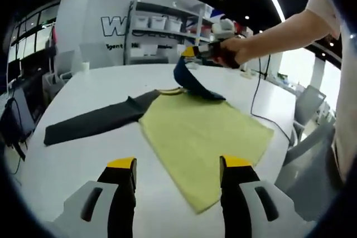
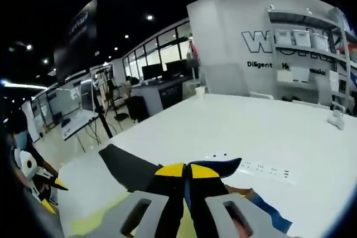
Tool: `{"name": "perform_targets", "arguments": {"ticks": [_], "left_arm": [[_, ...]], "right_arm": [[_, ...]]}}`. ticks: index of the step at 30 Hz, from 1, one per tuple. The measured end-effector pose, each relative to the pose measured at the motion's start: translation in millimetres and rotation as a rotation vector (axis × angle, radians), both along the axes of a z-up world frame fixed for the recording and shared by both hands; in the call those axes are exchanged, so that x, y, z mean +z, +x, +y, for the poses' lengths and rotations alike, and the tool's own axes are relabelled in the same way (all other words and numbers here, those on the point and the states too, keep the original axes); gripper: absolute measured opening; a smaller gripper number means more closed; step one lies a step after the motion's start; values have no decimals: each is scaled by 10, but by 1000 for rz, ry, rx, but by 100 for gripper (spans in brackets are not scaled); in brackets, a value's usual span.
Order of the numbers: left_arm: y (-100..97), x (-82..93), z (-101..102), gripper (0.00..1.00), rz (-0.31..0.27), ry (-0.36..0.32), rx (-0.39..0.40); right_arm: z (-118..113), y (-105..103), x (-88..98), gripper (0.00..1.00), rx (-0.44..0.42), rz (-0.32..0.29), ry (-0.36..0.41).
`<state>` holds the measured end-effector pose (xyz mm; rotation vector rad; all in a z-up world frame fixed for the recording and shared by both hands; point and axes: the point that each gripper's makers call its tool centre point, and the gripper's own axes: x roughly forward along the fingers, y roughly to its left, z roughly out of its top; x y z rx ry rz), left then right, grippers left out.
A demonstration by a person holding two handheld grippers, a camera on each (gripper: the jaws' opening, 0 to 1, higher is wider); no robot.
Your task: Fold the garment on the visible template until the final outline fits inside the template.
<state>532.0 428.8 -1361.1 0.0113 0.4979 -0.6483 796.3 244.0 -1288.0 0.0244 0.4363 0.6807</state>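
A yellow-green shirt (image 1: pixel 203 132) with dark sleeves lies flat on the white table (image 1: pixel 111 82). Its dark grey sleeve (image 1: pixel 92 124) stretches out to the left. My left gripper (image 1: pixel 179 164) hovers open over the table just short of the shirt's near hem, with nothing between the yellow-tipped jaws. At the far side of the shirt, a hand holds my right gripper (image 1: pixel 196 52), which lifts the navy sleeve (image 1: pixel 192 81) above the collar. In the right gripper view, the right gripper (image 2: pixel 187 170) is shut on that navy sleeve (image 2: pixel 215 166), with the grey sleeve (image 2: pixel 128 168) below it.
A white power strip (image 2: pixel 251 166) lies on the table past the shirt. A black cable (image 1: pixel 255 96) runs across the table's right side. Shelves with white bins (image 1: pixel 159 23) stand behind the table, and grey chairs (image 1: pixel 309 107) stand at its right edge.
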Motion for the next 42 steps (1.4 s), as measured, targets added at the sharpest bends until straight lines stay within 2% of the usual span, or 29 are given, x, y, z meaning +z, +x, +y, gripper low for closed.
{"name": "perform_targets", "arguments": {"ticks": [8, 12, 16, 19, 22, 24, 25, 26, 28, 35, 42], "left_arm": [[-6, -15, 7, 58, 6, 4, -2], [-13, -29, 1, 58, 12, 7, -6], [-16, -46, -1, 58, 18, 8, -7], [-25, -65, -2, 58, 25, 11, -11], [-30, -76, -3, 58, 30, 12, -12], [-33, -89, -6, 58, 34, 13, -14], [-34, -94, -8, 58, 36, 14, -15], [-37, -101, -11, 58, 38, 14, -16], [-42, -107, -18, 57, 42, 15, -19], [-57, -128, -24, 57, 52, 19, -25], [-70, -152, -35, 57, 60, 23, -31]], "right_arm": [[243, -51, -315, 0, 30, 33, -59], [339, -43, -578, 0, 79, 46, -145], [446, -70, -752, 0, 73, 73, -148], [540, -136, -888, 0, 103, 80, -195], [600, -176, -978, 0, 130, 75, -239], [632, -239, -1038, 0, 183, 41, -330], [662, -274, -1070, 0, 203, 37, -351], [703, -297, -1094, 0, 198, 44, -338], [710, -319, -1154, 0, 222, 31, -393], [788, -429, -1301, 0, 279, 17, -481], [856, -410, -1381, 0, 297, 22, -541]]}}
